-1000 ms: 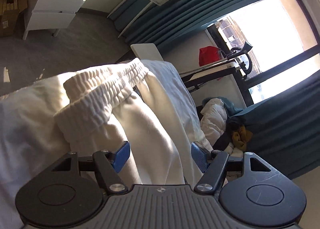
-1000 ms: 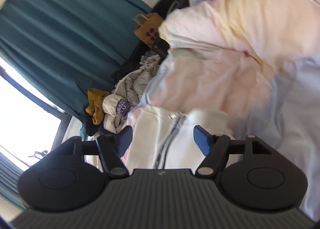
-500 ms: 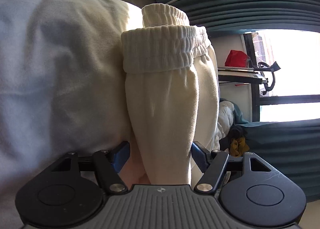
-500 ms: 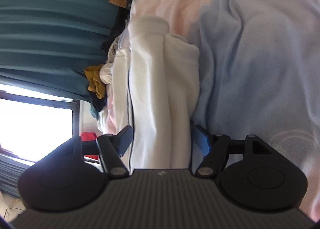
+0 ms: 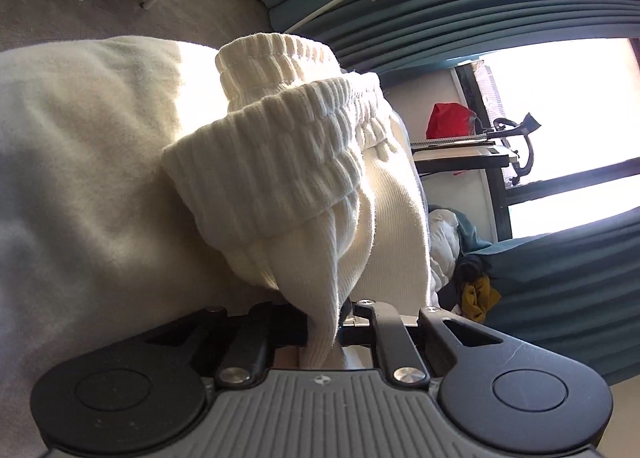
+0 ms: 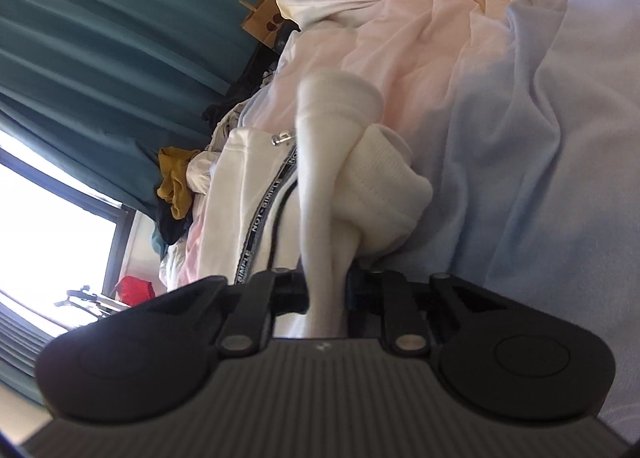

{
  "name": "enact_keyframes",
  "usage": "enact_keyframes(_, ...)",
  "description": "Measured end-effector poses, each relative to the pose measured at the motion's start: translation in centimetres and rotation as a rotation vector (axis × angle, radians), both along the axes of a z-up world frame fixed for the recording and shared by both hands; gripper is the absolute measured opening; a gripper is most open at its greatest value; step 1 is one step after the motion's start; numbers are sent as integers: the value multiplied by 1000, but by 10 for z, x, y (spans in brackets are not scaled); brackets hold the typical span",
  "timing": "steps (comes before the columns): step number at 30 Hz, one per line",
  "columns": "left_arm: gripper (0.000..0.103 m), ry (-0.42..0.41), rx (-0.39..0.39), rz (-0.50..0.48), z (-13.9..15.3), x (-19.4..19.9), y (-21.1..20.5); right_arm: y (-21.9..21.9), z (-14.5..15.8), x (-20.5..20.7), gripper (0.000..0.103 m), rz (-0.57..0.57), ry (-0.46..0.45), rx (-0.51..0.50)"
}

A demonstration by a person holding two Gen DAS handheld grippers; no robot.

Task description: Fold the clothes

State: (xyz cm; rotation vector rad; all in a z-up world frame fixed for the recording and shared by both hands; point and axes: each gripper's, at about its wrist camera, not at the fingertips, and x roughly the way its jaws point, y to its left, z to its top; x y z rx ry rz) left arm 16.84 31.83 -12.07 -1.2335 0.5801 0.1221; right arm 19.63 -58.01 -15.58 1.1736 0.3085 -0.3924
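Observation:
Cream sweatpants lie on the bed. In the left wrist view their ribbed elastic waistband (image 5: 280, 162) bunches up just ahead of my left gripper (image 5: 324, 322). Its jaws are closing and pinch a fold of the cream fabric below the waistband. In the right wrist view the two ribbed leg cuffs (image 6: 384, 178) stick up in front of my right gripper (image 6: 326, 290). Those jaws are closing too, with a gathered strip of the same cream fabric squeezed between them. The fingertips of both grippers are hidden by cloth.
A pale blanket (image 5: 80, 178) fills the left of the left wrist view. A light blue sheet (image 6: 540, 138) and pink bedding (image 6: 400, 30) cover the bed. A white zip jacket (image 6: 240, 186) lies beside the cuffs. A clothes pile (image 6: 176, 186), teal curtains (image 6: 100, 38) and a red bag (image 5: 448, 120) stand beyond.
Both grippers have sunk toward the bed and gone from wide open to pinched on the cream fabric. The waistband and the cuffs now bunch up ahead of the jaws.

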Motion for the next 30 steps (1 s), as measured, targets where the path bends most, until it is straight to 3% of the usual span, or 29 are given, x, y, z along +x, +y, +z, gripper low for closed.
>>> enact_keyframes(5, 8, -18, 20, -25, 28, -11, 11, 4, 25, -16, 11, -25, -49, -20)
enact_keyframes(11, 8, 9, 59, -35, 71, -36, 28, 0, 47, -60, 11, -31, -102, 45)
enact_keyframes(15, 8, 24, 76, -48, 84, -68, 40, -1, 48, -102, 11, -54, -67, 116)
enact_keyframes(19, 8, 66, 135, -101, 82, -101, 43, 3, 31, -138, 11, -87, 27, 217)
enact_keyframes(22, 12, 68, 173, -145, 80, -110, 40, 4, 27, -144, 11, -85, 53, 232)
enact_keyframes(25, 21, 65, 209, -176, 85, -109, 32, 5, 25, -143, 11, -72, 59, 224)
enact_keyframes(27, 39, 71, 233, -192, 91, -111, 24, 6, 27, -141, 12, -62, 66, 207)
enact_keyframes(30, 54, 80, 292, -210, 102, -122, 14, 4, 23, -141, 13, -50, 79, 219)
